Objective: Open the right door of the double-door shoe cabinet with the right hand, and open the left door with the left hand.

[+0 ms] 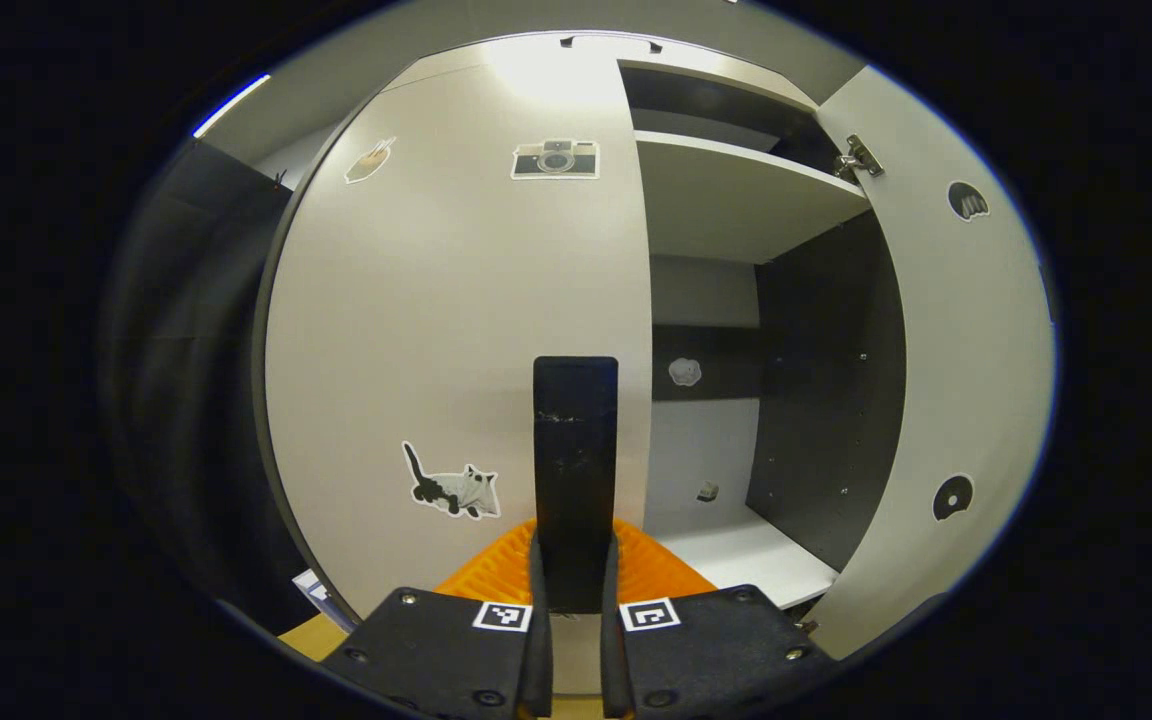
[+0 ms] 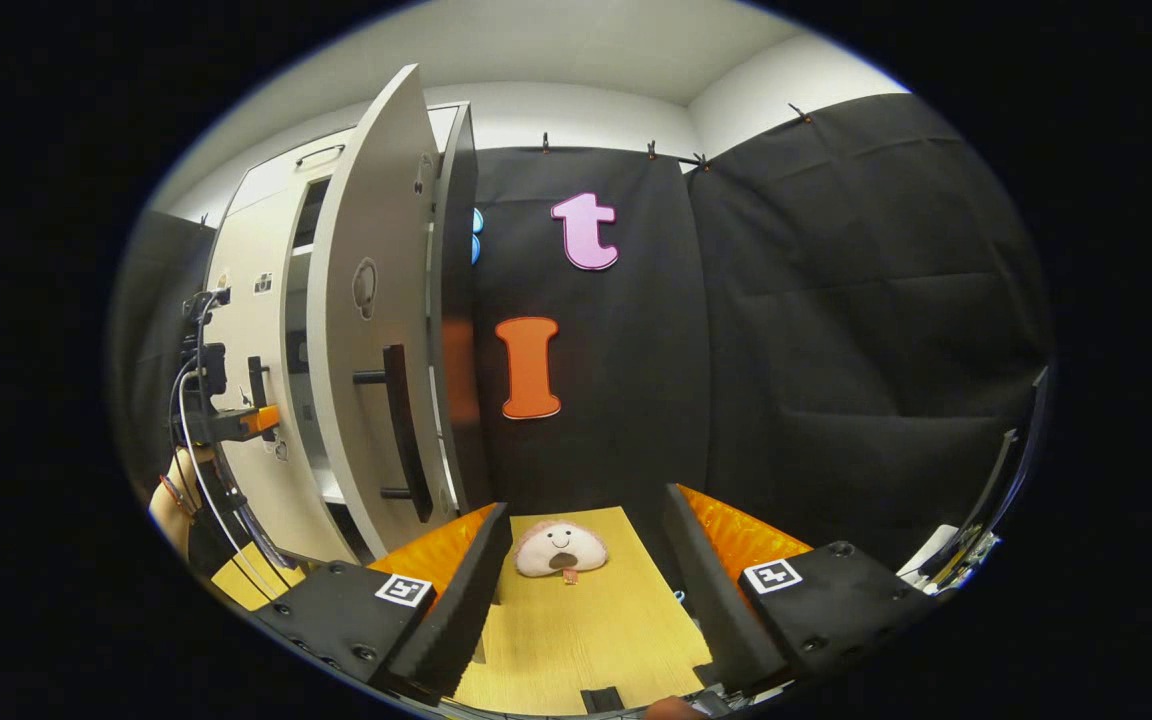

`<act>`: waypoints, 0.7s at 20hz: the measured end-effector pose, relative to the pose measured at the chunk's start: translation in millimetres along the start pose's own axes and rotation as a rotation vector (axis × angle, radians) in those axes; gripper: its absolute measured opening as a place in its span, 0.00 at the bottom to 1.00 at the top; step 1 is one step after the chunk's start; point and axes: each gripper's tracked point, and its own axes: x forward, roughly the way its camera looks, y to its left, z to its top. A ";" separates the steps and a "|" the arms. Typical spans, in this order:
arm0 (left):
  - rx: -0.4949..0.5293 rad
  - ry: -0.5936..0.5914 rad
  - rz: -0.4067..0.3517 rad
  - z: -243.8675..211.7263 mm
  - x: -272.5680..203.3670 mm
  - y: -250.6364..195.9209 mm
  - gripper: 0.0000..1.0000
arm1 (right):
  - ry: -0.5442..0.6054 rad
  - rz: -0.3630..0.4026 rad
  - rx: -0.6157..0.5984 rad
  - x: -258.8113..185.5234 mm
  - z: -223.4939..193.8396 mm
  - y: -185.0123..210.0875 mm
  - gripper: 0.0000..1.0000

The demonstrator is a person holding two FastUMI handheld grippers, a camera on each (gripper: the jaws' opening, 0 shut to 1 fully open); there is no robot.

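At the bottom centre of the left gripper view, the left gripper (image 1: 576,575) is clamped on the left door's handle (image 1: 576,450); a skewed pull could let that flat bar slip from the fingers, leaving the left door (image 1: 456,320) shut. The right door (image 1: 946,400) hangs open at frame right, exposing shelves (image 1: 736,180). In the right gripper view the right gripper (image 2: 576,590) rests open and empty above a wooden table (image 2: 586,640) with a plush toy (image 2: 561,550), well clear of the doors.

Smiling plush toy (image 2: 560,549) on wooden table (image 2: 586,630)
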 end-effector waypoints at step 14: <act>-0.043 0.007 -0.115 -6.0 -47.5 9.3 0.14 | -0.067 0.002 -0.011 -3.9 10.8 18.1 0.98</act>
